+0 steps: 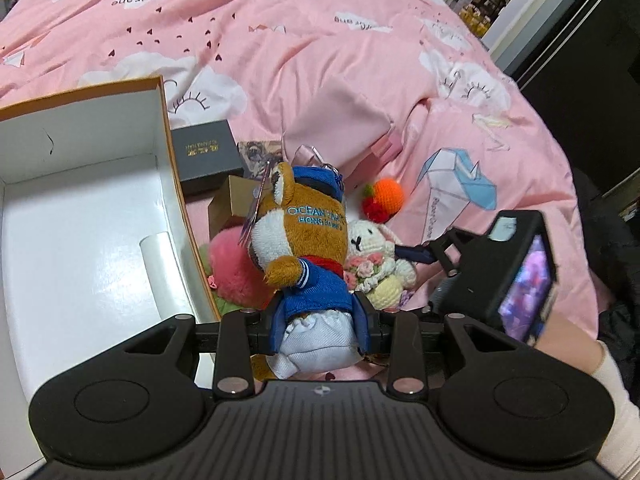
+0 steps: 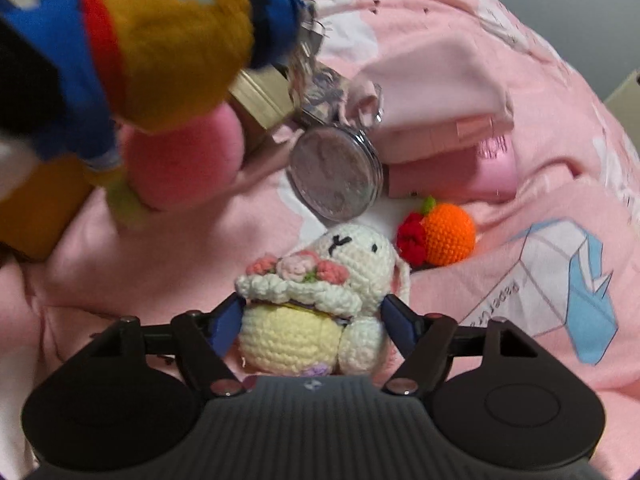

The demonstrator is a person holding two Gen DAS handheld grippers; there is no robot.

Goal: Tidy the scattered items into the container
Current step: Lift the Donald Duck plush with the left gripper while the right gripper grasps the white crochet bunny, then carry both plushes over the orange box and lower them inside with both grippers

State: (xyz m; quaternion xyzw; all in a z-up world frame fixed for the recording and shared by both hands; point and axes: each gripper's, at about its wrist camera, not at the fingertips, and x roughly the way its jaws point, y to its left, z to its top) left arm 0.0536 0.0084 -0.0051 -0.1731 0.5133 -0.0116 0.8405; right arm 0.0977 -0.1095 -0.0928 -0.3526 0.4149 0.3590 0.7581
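Here the left hand-held gripper (image 1: 316, 326) is clenched on the plush bear (image 1: 308, 256), lifted beside the open box (image 1: 80, 216). The right hand-held gripper (image 2: 312, 320) is spread wide around the crochet bunny (image 2: 320, 300) on the bed (image 2: 520, 100), seemingly not yet touching it.

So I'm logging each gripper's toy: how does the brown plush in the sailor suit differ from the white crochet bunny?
The brown plush is clamped in the shut left gripper and lifted off the bedding; the crochet bunny lies on the pink bedding between the open right gripper's fingers. The plush is furry with blue clothes; the bunny is knitted, holding flowers. Both are small soft toys.
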